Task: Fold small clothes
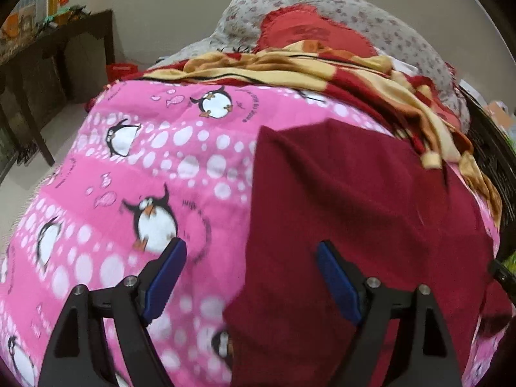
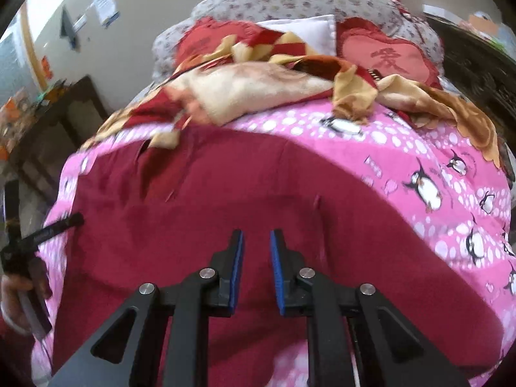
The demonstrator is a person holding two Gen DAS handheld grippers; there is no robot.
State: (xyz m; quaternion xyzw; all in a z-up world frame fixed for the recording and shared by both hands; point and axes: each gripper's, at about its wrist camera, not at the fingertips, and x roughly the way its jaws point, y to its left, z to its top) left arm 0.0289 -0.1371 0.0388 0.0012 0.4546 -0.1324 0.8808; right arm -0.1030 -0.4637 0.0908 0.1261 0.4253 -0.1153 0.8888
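lying spread flat on the pink penguin bedspread (image 1: 135, 174), the dark red garment (image 1: 354, 213) runs out of the bottom edge of both views, so its near hem is cut off, and its far corner slips under the red and yellow blanket (image 1: 322, 74) bunched toward the head of the bed. motion blur softens the cloth's edges and any seams or label cannot be made out. in the right wrist view the other tool shows only as a dark blurred shape at the left edge, gripped by a hand (image 2: 16, 293) that is mostly out of frame.

the left gripper (image 1: 251, 251) tilts downward above the garment's left edge, its jaws spread wide and holding nothing, one blue pad over the bedspread and the other over the red cloth. the right gripper (image 2: 257, 242) also angles down over the middle of the garment, jaws drawn nearly together with a narrow gap, nothing visibly pinched between them.

the garment is plain, deep maroon, with shallow wrinkles, lying on the bedspread's near half.
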